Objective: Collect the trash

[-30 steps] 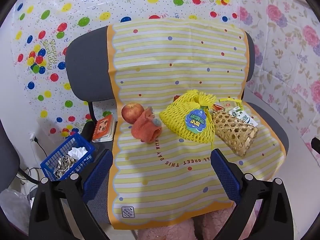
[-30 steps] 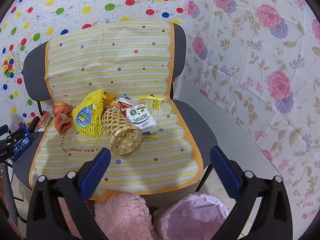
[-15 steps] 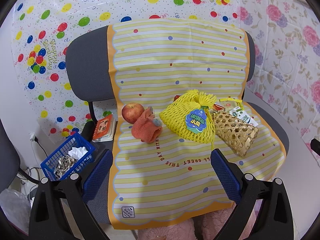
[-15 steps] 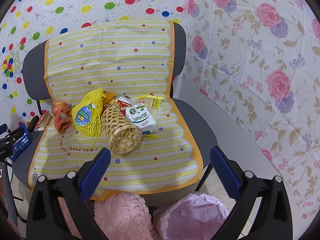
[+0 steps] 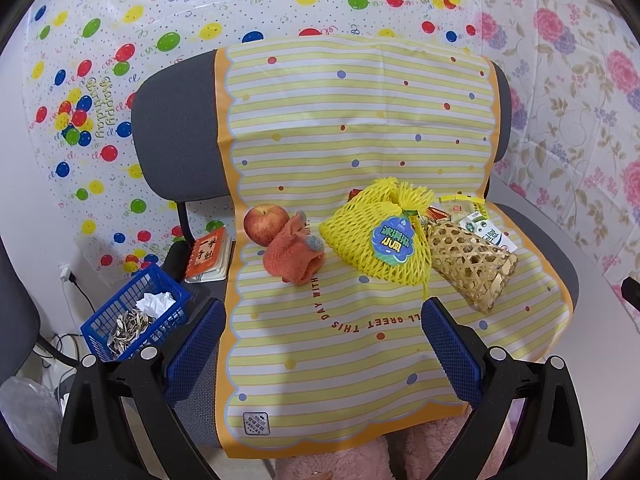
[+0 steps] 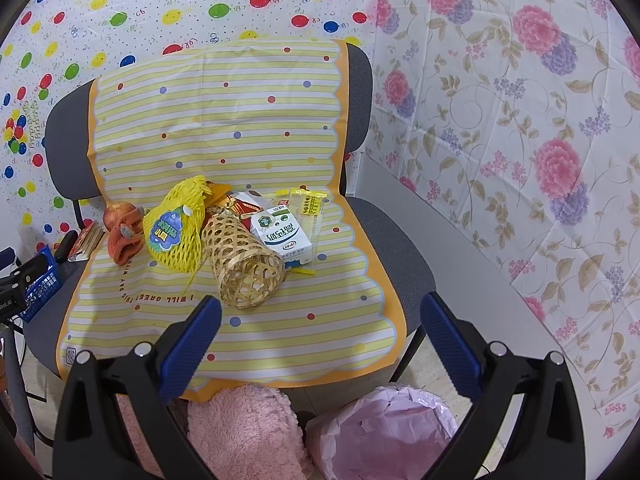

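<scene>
On a chair covered by a yellow striped sheet (image 5: 320, 360) lie a yellow foam net with a blue tag (image 5: 376, 232) (image 6: 176, 232), a milk carton (image 6: 286, 236) (image 5: 486, 234), yellow wrappers (image 6: 306, 206), a red packet (image 6: 242, 206), a bamboo basket on its side (image 6: 244, 264) (image 5: 470, 264), an apple (image 5: 265, 224) and an orange knitted toy (image 5: 294, 254). My left gripper (image 5: 322, 346) is open, hovering in front of the seat. My right gripper (image 6: 320, 336) is open, above the seat's front edge. A pink-lined bin (image 6: 384, 436) sits below it.
A blue crate (image 5: 136, 322) with seed shells and crumpled paper stands left of the chair, near a small orange notebook (image 5: 210, 254). Something pink and fluffy (image 6: 240, 432) lies under the seat front. A grey ledge (image 6: 460, 264) and a floral wall cover are on the right.
The right view has shifted slightly, so the seat items sit a little further left. The left view is unchanged. Both grippers remain open.
</scene>
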Motion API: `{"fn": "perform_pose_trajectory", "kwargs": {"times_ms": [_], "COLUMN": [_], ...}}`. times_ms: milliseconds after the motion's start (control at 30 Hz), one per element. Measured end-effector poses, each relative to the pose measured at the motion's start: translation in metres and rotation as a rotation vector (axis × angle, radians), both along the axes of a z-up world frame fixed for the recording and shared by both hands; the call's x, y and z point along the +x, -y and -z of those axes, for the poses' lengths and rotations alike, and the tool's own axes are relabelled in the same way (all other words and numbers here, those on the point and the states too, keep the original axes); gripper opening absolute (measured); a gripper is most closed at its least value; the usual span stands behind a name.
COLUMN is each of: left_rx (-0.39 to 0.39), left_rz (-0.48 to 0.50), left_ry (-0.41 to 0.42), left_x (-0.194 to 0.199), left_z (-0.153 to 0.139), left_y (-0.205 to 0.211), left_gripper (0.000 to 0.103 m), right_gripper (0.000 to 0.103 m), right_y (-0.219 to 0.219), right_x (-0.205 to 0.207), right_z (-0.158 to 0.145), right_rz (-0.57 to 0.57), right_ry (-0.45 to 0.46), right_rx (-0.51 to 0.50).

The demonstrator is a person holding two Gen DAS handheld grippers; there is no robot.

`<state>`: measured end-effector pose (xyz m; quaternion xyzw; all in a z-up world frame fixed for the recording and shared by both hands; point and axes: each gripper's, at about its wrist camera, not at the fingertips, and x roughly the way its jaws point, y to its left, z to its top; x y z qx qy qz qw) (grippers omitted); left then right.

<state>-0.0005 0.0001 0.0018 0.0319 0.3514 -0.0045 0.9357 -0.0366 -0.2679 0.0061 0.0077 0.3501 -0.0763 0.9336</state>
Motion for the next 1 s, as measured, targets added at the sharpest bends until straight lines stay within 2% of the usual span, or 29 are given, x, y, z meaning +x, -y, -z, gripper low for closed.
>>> {"fn": "perform_pose_trajectory", "kwargs": {"times_ms": [1000], "left_rx": [-0.001], "left_rz": [-0.007], "left_ry": [-0.001], "left_x": [-0.0018], "left_z": [0.0006], "left_y": [-0.0036], "left_gripper": [0.097], "right_gripper": [0.097], "right_y": [-0.0006], "right_x": [0.0002], "right_z": [0.0013], "right_rz": [-0.002], "right_ry": [-0.004], "right_rx": [0.001]}}
